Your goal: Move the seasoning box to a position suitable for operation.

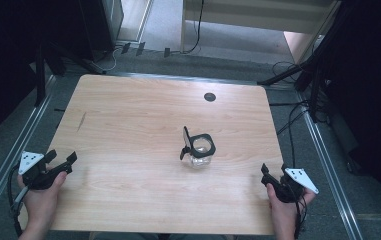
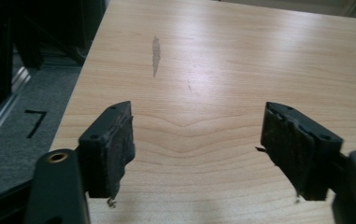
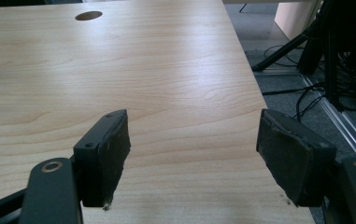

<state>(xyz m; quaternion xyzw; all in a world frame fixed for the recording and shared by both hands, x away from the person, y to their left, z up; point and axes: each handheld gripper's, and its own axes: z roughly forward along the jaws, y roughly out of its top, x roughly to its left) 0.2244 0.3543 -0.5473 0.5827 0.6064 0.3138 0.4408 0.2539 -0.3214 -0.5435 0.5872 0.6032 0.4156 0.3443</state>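
Pale wood table (image 1: 128, 115), with a clear glass jar (image 1: 199, 152) near the middle, upright, its black hinged lid (image 1: 187, 137) flipped up at the jar's left side. Left gripper (image 1: 62, 159) at the near left edge, jaws spread wide with bare wood between them, held in the left hand (image 1: 42, 192). Right gripper (image 1: 273, 172) at the near right edge, jaws likewise wide apart and empty, held in the right hand (image 1: 283, 207). Both well apart from the jar. Dark round hole (image 1: 209, 97) near the far edge. Grey scuff (image 2: 155, 55) ahead of the left gripper.
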